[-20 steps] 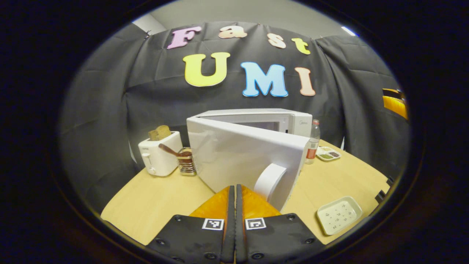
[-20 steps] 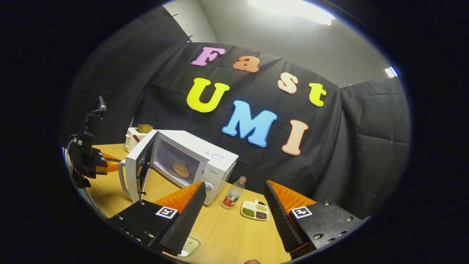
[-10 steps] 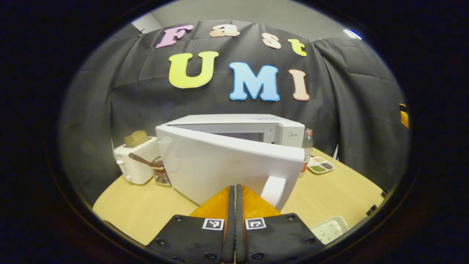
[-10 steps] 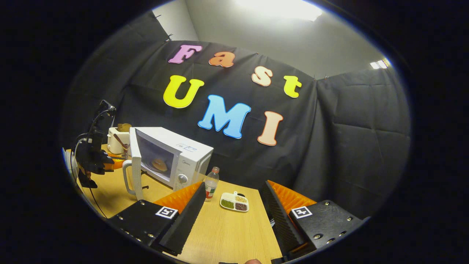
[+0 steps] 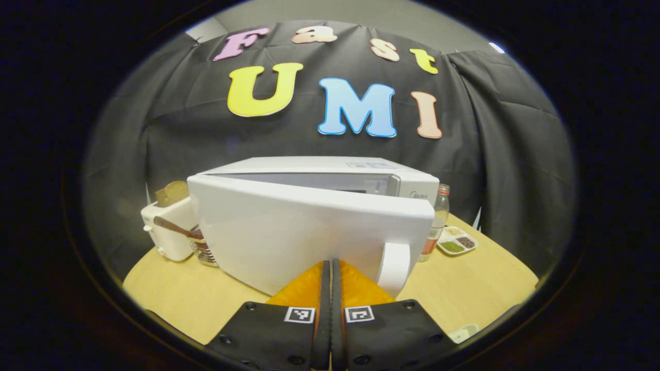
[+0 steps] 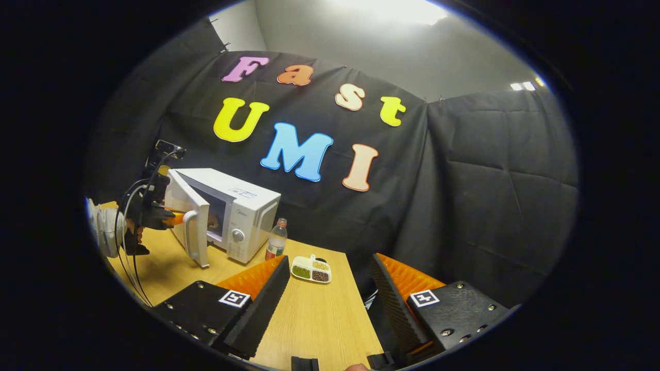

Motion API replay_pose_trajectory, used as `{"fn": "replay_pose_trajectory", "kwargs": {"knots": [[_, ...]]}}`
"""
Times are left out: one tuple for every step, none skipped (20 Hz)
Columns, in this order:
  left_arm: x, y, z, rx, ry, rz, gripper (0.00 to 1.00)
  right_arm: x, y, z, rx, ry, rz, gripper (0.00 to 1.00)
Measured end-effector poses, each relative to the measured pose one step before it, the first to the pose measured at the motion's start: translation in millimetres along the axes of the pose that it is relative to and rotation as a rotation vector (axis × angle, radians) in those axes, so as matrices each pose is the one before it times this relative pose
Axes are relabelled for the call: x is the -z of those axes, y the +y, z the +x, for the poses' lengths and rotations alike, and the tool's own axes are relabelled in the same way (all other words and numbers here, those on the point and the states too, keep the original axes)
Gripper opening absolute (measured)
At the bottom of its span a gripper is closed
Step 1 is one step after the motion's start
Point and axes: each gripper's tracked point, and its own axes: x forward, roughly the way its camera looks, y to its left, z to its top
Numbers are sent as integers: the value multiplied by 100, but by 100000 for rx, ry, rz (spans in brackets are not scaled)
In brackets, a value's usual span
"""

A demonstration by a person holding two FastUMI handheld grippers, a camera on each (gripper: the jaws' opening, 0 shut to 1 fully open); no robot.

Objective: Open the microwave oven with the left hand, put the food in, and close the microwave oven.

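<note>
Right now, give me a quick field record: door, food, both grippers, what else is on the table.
door: white microwave oven door partly open
food: something brown inside, unclear
left gripper: shut, tips at the door face beside the white handle
right gripper: open, holding nothing, over the wooden table
others: white toaster, clear plastic bottle, white divided dish
</note>
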Motion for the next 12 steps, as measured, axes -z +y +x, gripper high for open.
{"fn": "replay_pose_trajectory", "kwargs": {"knots": [[-114,-339,516,-9,207,-663,7,185,-468,-33,778,500,517,97],[-192,-225,458,-104,51,-533,7,20,-373,-87,846,240,488,97],[-338,-172,329,-175,-149,-319,7,121,-346,-71,626,479,343,97],[-46,-166,587,-129,131,315,7,447,-243,72,459,557,249,97],[-181,-140,529,-306,24,636,7,233,-429,-26,498,624,319,97],[-38,-76,545,-95,336,876,7,150,-220,-27,-33,644,615,97],[-247,-118,490,-48,-225,919,7,160,79,-43,-266,497,573,97],[-205,-46,480,-276,-121,1021,7,22,171,142,-335,307,96,97],[-225,-101,376,-43,-34,727,7,-58,50,230,-223,150,-401,97],[-227,28,429,-165,-103,674,7,-36,-112,194,-70,16,-490,97],[-146,55,465,-726,223,352,7,98,102,-91,-542,145,-108,97],[-298,2,322,-692,-262,-590,7,-63,194,63,-854,72,94,97]]}}
